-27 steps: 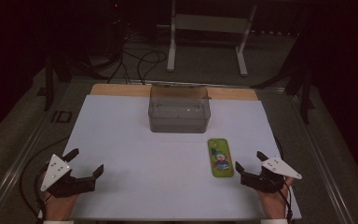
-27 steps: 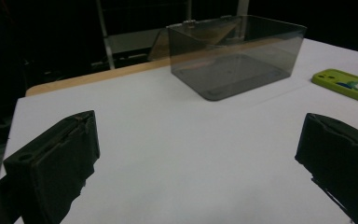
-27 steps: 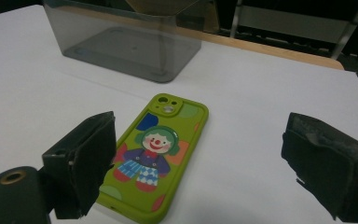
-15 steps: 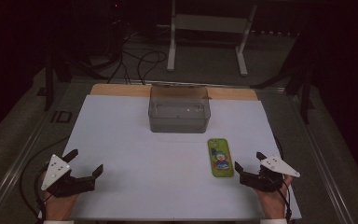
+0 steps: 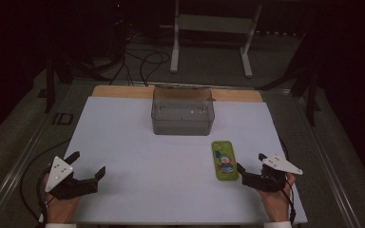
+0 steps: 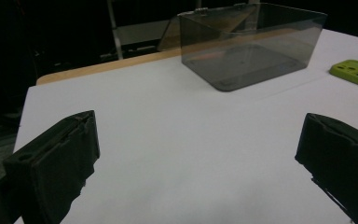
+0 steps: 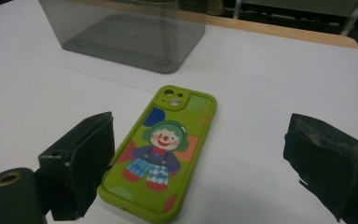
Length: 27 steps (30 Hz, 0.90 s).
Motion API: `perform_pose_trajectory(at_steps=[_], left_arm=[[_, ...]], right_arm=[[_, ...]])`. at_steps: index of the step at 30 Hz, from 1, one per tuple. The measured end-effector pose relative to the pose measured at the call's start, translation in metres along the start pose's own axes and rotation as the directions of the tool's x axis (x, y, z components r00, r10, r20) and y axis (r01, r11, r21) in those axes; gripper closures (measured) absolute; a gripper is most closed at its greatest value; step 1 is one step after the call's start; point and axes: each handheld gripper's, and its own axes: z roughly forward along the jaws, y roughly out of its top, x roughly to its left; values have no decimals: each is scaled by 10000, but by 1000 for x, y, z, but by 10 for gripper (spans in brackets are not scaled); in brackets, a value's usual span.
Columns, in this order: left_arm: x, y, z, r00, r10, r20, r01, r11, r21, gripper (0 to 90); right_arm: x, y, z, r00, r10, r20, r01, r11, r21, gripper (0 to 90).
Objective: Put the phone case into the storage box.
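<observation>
**Two open grippers resting low at the near edge, a green phone case by the right one**

A white table (image 5: 171,156) is seen from above, with a person's two hands reaching in from the near edge. The landmark is a clear, smoky plastic box (image 5: 183,111) standing open-topped at the far middle of the table.

The left gripper (image 5: 86,166) sits near and well to the left of the box, held low over the table at its near left corner. The hand (image 5: 59,209) grips it from behind, wrist straight, and the tool points forward and a little to the right. Its jaws are spread wide with nothing between them; in the left gripper view only bare white table lies in the gap, with the box (image 6: 251,44) farther ahead and to the right.

The right gripper (image 5: 250,164) sits near and to the right of the box, also held low, its hand (image 5: 275,199) behind it at the near right edge. It points forward and leftward. Its jaws are likewise wide apart and hold nothing.

A lime-green phone case (image 5: 224,160) printed with a cartoon clown lies flat on the table, nearer than the box and slightly to its right, well apart from it. In the right gripper view the case (image 7: 161,149) lies just beside the left-hand jaw, its near end reaching into the gap, camera cutout toward the box (image 7: 126,35).
</observation>
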Motion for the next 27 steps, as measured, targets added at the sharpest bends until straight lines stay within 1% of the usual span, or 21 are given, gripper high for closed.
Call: perform_pose_trajectory(at_steps=[1,2,6,8,10,13,16,18,21,27], left_arm=[[0,0,0,10000,-18,-31,18,10000,-11,0],[0,-1,0,10000,-30,-65,30,10000,-47,0],[-1,-3,1,9998,-8,-197,6,10000,-93,0],[-3,-4,3,9997,126,-197,-125,9999,18,0],[-4,-4,4,9998,104,-173,-104,9999,22,0],[-4,-5,4,9998,61,-198,-60,10000,38,0],[-3,-6,4,9997,-70,-254,70,10000,-1,0],[-3,-7,5,9996,-111,-278,112,9999,30,0],[-3,-7,6,9994,-171,-305,172,9998,28,0],[-4,-9,7,9991,-143,-392,148,9998,122,0]], right_arm=[[1,2,0,10000,2,-9,-1,10000,17,87],[2,3,0,10000,-92,-10,93,10000,29,87],[6,8,1,9999,-125,-53,125,9998,126,87],[8,12,3,9998,-199,-101,202,9992,340,86],[9,17,5,9997,-237,-62,240,9983,524,82],[10,22,7,9998,-177,-63,181,9972,725,82],[10,27,10,9999,-144,-86,152,9952,967,81],[10,28,13,9998,-112,-141,127,9939,1100,81],[11,30,17,9999,-54,-103,67,9910,1334,81],[12,32,25,9999,121,-36,-113,9850,1724,81]])
